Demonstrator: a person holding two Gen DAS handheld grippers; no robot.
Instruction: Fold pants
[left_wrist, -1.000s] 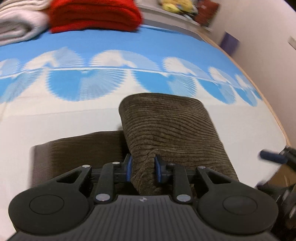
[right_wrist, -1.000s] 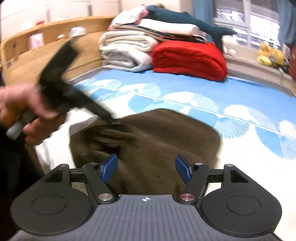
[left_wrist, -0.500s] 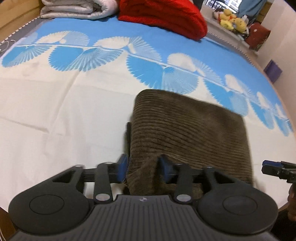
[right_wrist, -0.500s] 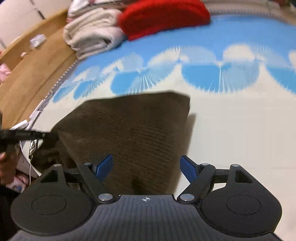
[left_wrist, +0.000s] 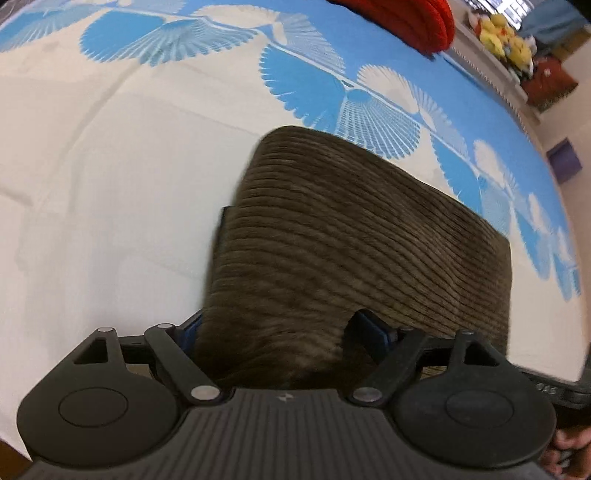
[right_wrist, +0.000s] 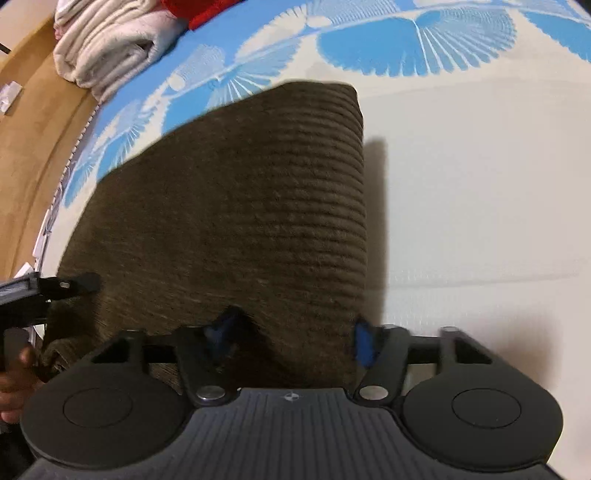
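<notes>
The brown corduroy pants (left_wrist: 354, 243) lie folded into a compact rectangle on the bed; they also fill the right wrist view (right_wrist: 236, 206). My left gripper (left_wrist: 284, 332) is open, its blue pads spread either side of the near left edge of the pants. My right gripper (right_wrist: 291, 332) is open too, its pads straddling the near right corner of the fold. The left gripper's black tip (right_wrist: 62, 286) shows at the pants' left edge in the right wrist view.
The bed sheet (left_wrist: 92, 192) is white with blue fan shapes. A red blanket (left_wrist: 406, 18) and folded white blankets (right_wrist: 107, 51) lie at the far end. A wooden bed frame (right_wrist: 33, 122) runs along the left. Yellow plush toys (left_wrist: 506, 33) sit on a shelf.
My left gripper has opened and let go of the pants' edge. Both grippers have come down close over the folded pants, and the fold has settled flat.
</notes>
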